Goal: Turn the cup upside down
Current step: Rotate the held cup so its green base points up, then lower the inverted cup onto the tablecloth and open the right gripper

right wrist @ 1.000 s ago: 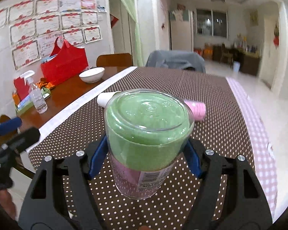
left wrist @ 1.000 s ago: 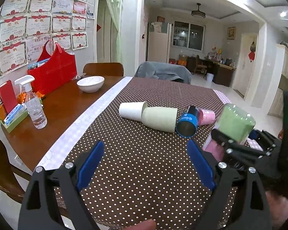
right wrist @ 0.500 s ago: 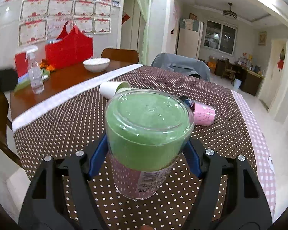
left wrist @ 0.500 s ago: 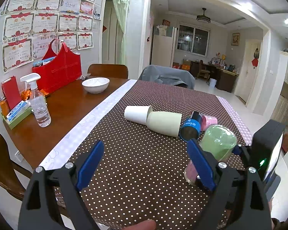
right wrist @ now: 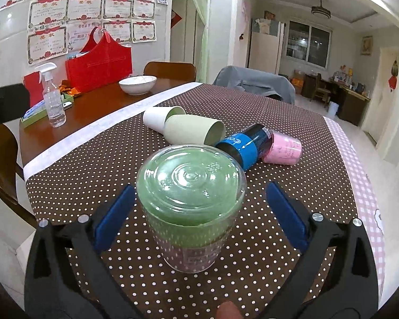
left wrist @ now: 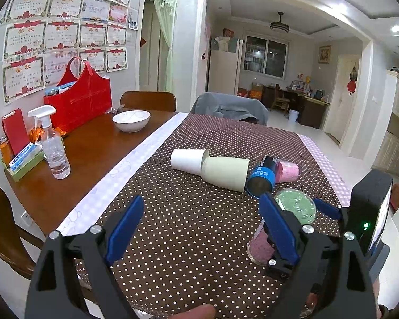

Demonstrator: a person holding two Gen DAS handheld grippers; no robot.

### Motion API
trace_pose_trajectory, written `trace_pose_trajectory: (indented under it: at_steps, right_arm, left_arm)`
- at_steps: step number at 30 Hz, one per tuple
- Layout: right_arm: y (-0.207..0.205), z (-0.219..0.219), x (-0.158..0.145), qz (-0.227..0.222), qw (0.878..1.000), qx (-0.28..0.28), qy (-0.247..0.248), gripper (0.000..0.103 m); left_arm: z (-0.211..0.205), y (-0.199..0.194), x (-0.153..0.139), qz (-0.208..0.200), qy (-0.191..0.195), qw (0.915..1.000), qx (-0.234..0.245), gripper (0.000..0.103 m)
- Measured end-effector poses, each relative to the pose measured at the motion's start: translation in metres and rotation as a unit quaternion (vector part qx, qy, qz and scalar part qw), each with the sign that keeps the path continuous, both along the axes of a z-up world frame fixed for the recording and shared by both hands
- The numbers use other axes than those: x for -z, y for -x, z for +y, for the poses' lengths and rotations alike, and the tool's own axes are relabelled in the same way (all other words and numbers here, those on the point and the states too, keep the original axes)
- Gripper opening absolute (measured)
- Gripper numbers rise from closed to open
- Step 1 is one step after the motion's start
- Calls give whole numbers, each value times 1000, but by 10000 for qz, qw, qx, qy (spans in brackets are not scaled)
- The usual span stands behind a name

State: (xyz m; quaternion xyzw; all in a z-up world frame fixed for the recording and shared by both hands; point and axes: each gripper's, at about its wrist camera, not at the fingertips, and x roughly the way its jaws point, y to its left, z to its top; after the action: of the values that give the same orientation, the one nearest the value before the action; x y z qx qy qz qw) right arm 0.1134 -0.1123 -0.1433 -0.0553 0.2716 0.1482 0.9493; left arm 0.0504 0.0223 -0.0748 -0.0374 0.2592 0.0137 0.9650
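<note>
Standing upside down on the dotted table (right wrist: pixel 292 122), the clear cup (right wrist: pixel 190 204) with green and pink inside fills the centre of the right wrist view. The right gripper (right wrist: pixel 199 210) has its jaws spread, blue pads clear of the cup on both sides. At lower centre of the left wrist view, the left gripper (left wrist: pixel 199 228) is spread wide and empty.

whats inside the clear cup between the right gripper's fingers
The clear cup stands upside down on the dotted tablecloth. Through its wall a green cup shows nested inside, with something pink lower down. A label covers part of that, so what the pink thing is stays unclear.
</note>
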Motion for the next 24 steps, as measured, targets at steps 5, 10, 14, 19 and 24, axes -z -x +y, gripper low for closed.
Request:
trace_pose_trajectory:
  at_steps: [5, 10, 14, 19, 24]
  right_arm:
    - [3, -4, -7, 68, 9998, 28, -185, 97]
    - [7, -9, -17, 76, 9995, 69, -289, 97]
    - [11, -18, -27, 77, 9989, 181, -426, 97]
    - [19, -33, -48, 49, 9973, 303, -666, 97]
    - [28, -45, -66, 48, 9953, 480, -835, 97]
  left_arm:
    - [-3, 2, -4, -32, -21, 10000, 43, 87]
    - [-7, 6, -7, -50, -22, 9999, 99, 87]
    - [-13, 8, -10, -22, -25, 9997, 249, 87]
    - [-20, 13, -16, -52, -75, 9993, 359, 89]
    - [-27, 22, -25, -159, -155, 9989, 424, 89]
